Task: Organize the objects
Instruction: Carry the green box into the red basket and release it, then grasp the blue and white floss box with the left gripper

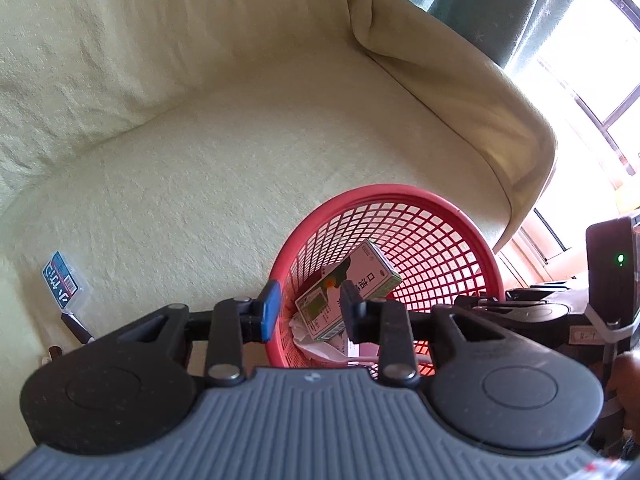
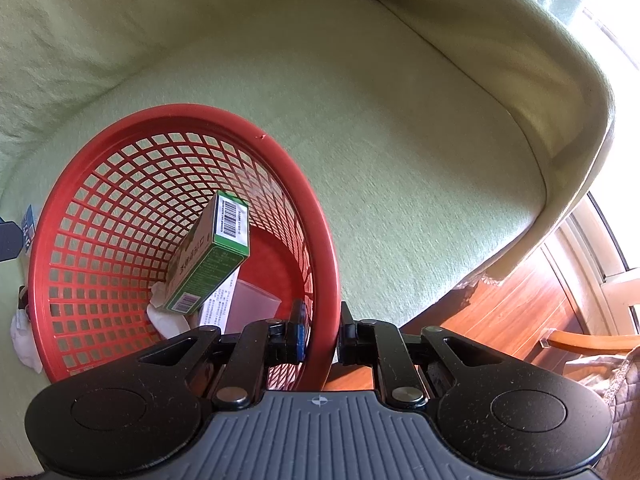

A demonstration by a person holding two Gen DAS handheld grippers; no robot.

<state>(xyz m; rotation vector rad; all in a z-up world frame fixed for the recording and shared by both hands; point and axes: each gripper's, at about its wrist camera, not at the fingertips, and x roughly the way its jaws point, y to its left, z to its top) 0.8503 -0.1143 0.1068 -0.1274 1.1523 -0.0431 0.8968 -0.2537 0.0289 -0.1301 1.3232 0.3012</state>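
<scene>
A: Start at the lower left of the left wrist view. What is left for you on the sofa [image 1: 248, 152]?

B: A small blue packet [image 1: 64, 282] lies there on the cushion, well apart from the basket [image 1: 452, 216]. Just below it sit a couple of dark bits I cannot make out. In the right wrist view a white wad [image 2: 24, 338] lies outside the basket at the far left edge. I'd count all of these as not yet sorted.

A: And what is done?

B: Toward the middle, the basket stands on the seat and already holds the green box [image 1: 348, 292], leaning tilted against the mesh. Under it are white tissue [image 2: 166, 320], a printed sheet and a clear cup [image 2: 256, 304]. So you seem partly through, perhaps past halfway.

A: Your tongs?

B: Your left tongs [image 1: 308, 308] hang over the basket's near side, spread a little, with nothing between them; the box only shows behind them. On the right, your right tongs [image 2: 320, 336] are pinching the basket's rim, one pad inside and one outside.

A: Next?

B: Likely the blue packet.
</scene>
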